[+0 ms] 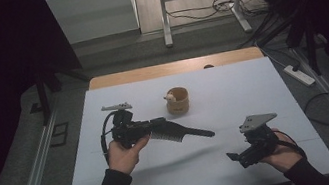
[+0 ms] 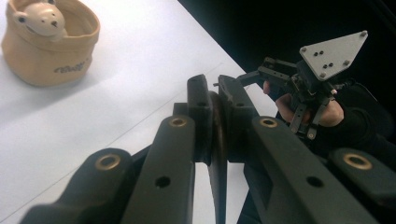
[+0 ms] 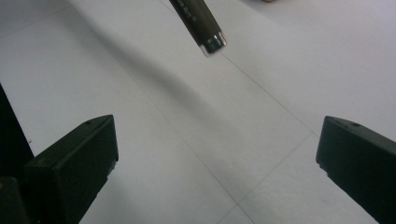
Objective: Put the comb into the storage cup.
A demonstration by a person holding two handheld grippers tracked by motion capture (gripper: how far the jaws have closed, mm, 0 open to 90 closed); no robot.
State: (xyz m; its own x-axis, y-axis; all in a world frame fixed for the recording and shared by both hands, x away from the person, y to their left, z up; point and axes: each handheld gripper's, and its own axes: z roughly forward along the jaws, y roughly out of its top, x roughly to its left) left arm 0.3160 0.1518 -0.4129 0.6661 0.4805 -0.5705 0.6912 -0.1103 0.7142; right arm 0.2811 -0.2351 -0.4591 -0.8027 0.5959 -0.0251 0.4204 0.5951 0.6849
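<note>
My left gripper (image 1: pixel 157 124) is shut on a black comb (image 1: pixel 179 133), held above the white table with its long handle pointing right. In the left gripper view the jaws (image 2: pixel 214 93) pinch the comb's thin edge (image 2: pixel 217 140). My right gripper (image 1: pixel 234 158) hovers near the table's front right with its jaws open and nothing between them. In the right gripper view the two pads (image 3: pixel 74 163) stand wide apart, and the comb's handle tip (image 3: pixel 201 23) hangs above and ahead of them. The right gripper (image 2: pixel 275 72) also appears beyond the comb in the left gripper view.
A tan cup (image 1: pixel 177 100) with a small bear figure (image 2: pixel 42 18) in it stands at the table's middle, beyond the comb. The white table top (image 1: pixel 233 91) ends at a wooden strip at the back. Cables and a power strip (image 1: pixel 299 75) lie on the floor to the right.
</note>
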